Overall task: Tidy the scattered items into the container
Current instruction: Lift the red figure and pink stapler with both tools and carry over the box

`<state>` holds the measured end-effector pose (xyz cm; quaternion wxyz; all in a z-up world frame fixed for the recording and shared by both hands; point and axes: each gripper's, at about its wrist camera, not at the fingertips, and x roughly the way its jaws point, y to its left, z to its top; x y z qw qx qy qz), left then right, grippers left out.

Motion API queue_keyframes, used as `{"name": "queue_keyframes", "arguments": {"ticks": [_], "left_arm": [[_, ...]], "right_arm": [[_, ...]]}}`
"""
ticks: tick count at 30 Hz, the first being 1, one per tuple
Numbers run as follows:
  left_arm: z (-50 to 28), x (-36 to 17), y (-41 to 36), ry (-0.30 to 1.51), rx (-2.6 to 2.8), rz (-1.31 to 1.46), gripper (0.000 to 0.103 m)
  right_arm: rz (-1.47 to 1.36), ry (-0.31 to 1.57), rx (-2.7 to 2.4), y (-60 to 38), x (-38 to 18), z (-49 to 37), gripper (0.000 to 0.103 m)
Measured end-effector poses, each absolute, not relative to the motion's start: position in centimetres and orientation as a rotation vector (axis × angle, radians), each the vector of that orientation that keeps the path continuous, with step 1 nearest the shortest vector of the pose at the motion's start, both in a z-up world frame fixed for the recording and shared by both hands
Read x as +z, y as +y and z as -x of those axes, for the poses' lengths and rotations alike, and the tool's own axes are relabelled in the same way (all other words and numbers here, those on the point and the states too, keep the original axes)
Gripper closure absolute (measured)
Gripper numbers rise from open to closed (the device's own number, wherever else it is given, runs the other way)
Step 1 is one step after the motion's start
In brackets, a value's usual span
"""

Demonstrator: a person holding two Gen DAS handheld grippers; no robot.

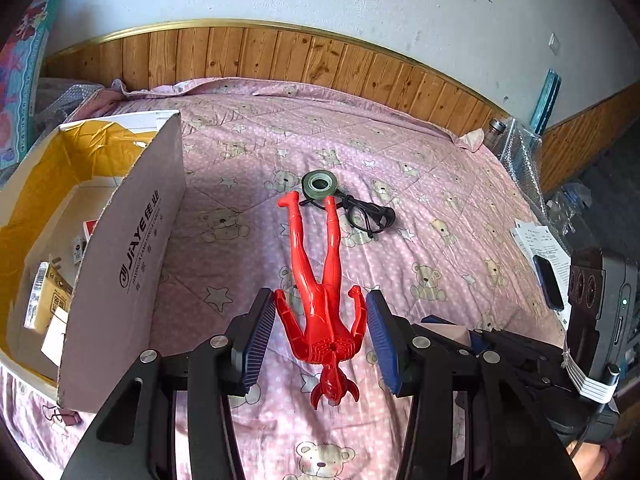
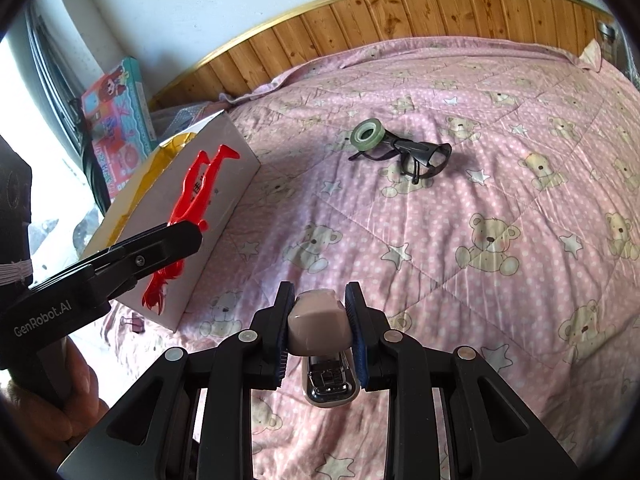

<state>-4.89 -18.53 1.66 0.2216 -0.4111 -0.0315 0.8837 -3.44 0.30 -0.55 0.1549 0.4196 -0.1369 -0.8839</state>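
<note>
Glossy red plastic figure (image 1: pixel 324 300) clamped by left gripper (image 1: pixel 322 332) beside cardboard box (image 1: pixel 120 264); right gripper (image 2: pixel 318 320) clasped smooth beige stapler (image 2: pixel 318 318).

A bed (image 1: pixel 440 184) covered with a pink quilt printed with bears and stars is filling most of both views, backed by a wooden headboard. A cardboard box (image 1: pixel 120 264) is sitting on it at the left of the left wrist frame. Near the centre, a roll of green tape (image 1: pixel 319 186) is lying touching black glasses (image 1: pixel 366 216). A small pink binder clip (image 2: pixel 136 323) is lying beside the box's near corner. Papers (image 1: pixel 540 248) are resting at the right edge.
</note>
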Motion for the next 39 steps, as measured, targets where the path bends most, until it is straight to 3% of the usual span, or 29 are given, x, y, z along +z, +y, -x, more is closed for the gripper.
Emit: {"name": "queue_keyframes", "arguments": {"ticks": [39], "left_arm": [[5.9, 7.3, -30.1, -0.293, 2.606, 1.086, 0.055]], "right_arm": [[-1.062, -0.194, -2.462, -9.2, 6.1, 4.7, 0.076]]}}
